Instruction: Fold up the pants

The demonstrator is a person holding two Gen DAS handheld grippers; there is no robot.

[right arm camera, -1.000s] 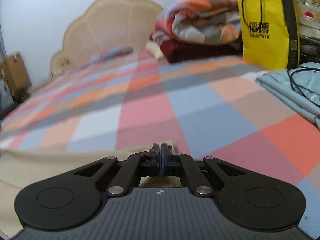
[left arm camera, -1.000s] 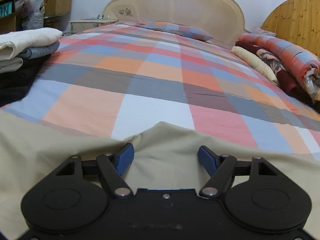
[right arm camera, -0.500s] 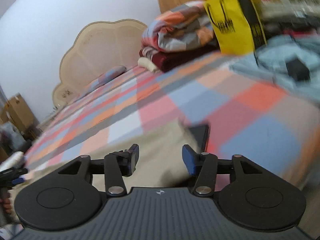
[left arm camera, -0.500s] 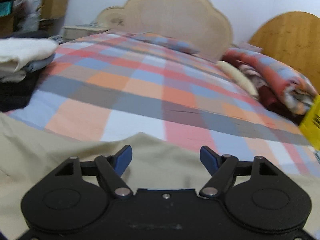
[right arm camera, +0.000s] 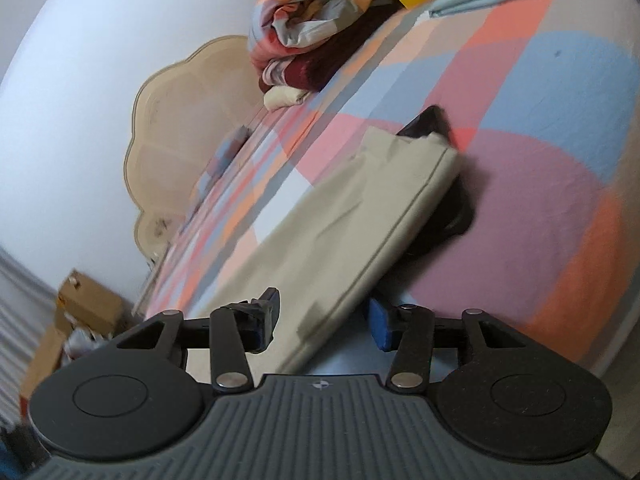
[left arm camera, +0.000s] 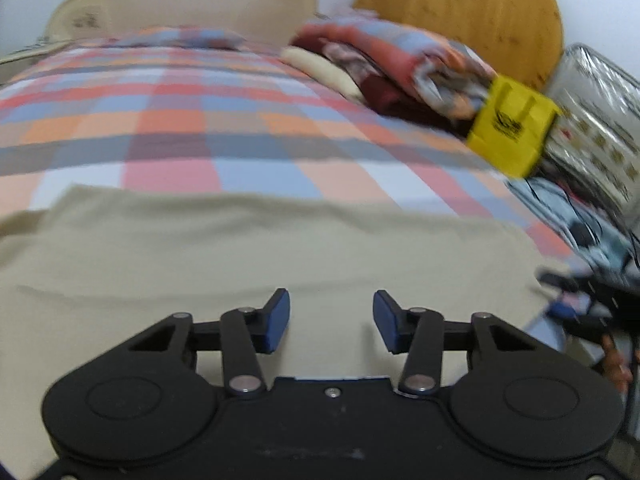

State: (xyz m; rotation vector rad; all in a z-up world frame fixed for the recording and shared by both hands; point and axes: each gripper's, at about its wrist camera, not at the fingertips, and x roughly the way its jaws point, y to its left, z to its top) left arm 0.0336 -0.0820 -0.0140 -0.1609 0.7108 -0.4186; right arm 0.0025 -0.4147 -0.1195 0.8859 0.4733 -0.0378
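Checked bedspread [left arm camera: 248,128] — beige pants [left arm camera: 248,248] spread flat, seemingly folded, hemmed edge

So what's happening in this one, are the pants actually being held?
A person with a hand-held gripper in each hand is folding beige pants spread on a plaid bed cover. Neither one grips the fabric now. The left hand-held gripper hovers over the cloth with nothing between its jaws, which have just been closing. The right hand-held gripper is open after just letting go; the pants' hemmed edge lies between its jaws, but the pads do not press on it. A dark object shows beyond the pants' far end.
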